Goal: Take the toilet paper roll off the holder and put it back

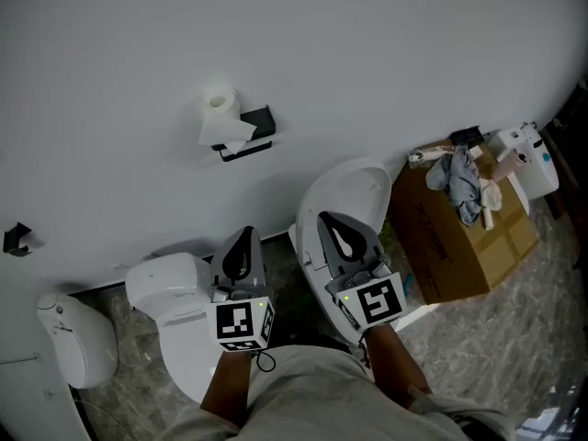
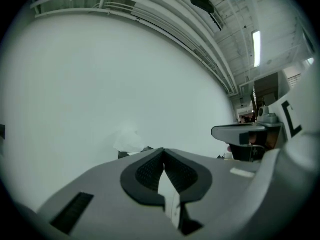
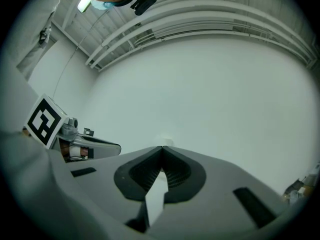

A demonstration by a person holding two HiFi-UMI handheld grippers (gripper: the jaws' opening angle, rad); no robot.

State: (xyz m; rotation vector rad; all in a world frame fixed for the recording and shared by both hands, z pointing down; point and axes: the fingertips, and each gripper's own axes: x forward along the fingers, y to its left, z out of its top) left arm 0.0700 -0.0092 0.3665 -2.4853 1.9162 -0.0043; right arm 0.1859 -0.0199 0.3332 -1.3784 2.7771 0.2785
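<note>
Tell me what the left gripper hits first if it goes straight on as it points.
Probably the white wall, just right of the toilet paper roll and its black holder; nothing shows in between, though depth is unclear.

White wall ahead. Toilet paper roll [image 1: 219, 107] sat on black holder [image 1: 254, 134] up on wall, loose sheet hanging down. Left gripper [image 1: 244, 237] and right gripper [image 1: 331, 223] were side by side, low down, both pointed at wall, well apart from roll. White toilet [image 1: 354, 186] with lid up behind right gripper. Brown box [image 1: 459, 246] stood at right on gray floor [image 1: 514, 329], gray cloth [image 1: 462, 184] on top. White bottle [image 1: 531, 159] was near box.
</note>
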